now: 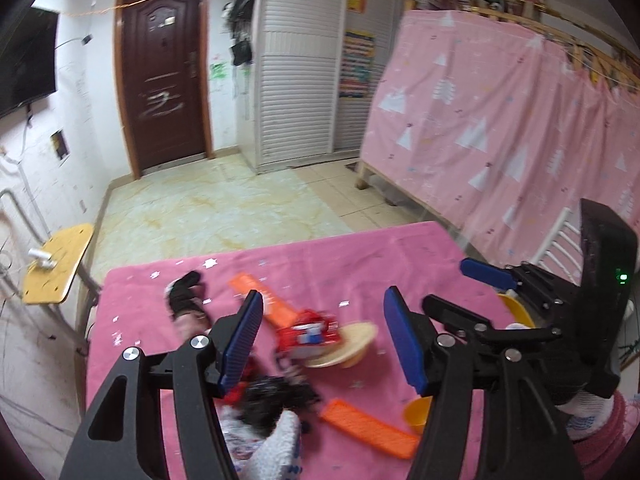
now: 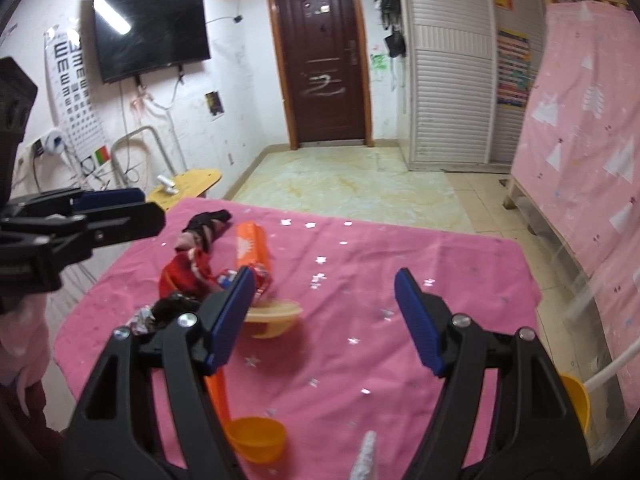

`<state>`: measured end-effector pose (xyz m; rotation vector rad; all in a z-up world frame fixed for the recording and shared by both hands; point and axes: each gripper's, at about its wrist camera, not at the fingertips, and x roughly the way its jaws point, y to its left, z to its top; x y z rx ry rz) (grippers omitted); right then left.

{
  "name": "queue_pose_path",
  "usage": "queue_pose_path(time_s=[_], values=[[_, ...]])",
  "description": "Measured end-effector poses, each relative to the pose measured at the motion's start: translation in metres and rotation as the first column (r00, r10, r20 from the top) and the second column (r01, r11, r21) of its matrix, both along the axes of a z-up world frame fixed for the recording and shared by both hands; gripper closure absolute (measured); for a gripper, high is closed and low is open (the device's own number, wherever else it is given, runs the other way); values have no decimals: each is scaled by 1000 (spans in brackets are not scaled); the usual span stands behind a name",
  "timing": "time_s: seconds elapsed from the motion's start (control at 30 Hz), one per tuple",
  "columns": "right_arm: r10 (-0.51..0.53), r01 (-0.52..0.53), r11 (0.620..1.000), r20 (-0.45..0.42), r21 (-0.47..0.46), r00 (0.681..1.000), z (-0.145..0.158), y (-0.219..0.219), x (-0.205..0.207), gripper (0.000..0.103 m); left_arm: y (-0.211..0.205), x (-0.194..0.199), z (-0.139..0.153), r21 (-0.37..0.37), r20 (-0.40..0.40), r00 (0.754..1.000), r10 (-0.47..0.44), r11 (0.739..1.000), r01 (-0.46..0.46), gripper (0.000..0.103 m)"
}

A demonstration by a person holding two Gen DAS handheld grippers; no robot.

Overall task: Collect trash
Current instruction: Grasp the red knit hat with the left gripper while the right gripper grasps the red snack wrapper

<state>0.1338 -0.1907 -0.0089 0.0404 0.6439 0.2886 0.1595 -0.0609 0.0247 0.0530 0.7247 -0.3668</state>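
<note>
Trash lies scattered on a pink-clothed table (image 1: 400, 248). A red snack wrapper (image 1: 308, 330) rests against a tipped beige bowl (image 1: 352, 344), just beyond my left gripper (image 1: 324, 340), which is open with nothing between its blue pads. Black crumpled trash (image 1: 280, 396) lies under its left finger. In the right wrist view my right gripper (image 2: 324, 318) hovers open and empty over bare pink cloth, with the beige bowl (image 2: 272, 316) and the red wrapper (image 2: 262, 274) by its left pad. A crumpled foil wrapper (image 2: 140, 320) sits at the table's left side.
Orange flat strips (image 1: 368, 428) (image 1: 256, 292), an orange cup (image 2: 256, 436), a black sock (image 2: 208, 220) and a red cloth (image 2: 184, 272) lie on the table. A yellow bowl (image 2: 576, 400) sits at the right edge. A yellow chair seat (image 1: 56, 264) stands left, a pink-curtained bed frame (image 1: 500, 120) right.
</note>
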Motion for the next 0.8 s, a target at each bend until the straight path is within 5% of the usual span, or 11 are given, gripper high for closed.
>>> queue_pose_path(time_s=[0.27, 0.8], values=[[73, -74, 997, -45, -11, 996, -8, 40, 21, 33, 54, 21, -23, -16, -56, 994, 94, 995, -95, 48], [160, -167, 985, -140, -37, 977, -34, 85, 49, 33, 85, 52, -93, -7, -218, 964, 152, 988, -157, 48]])
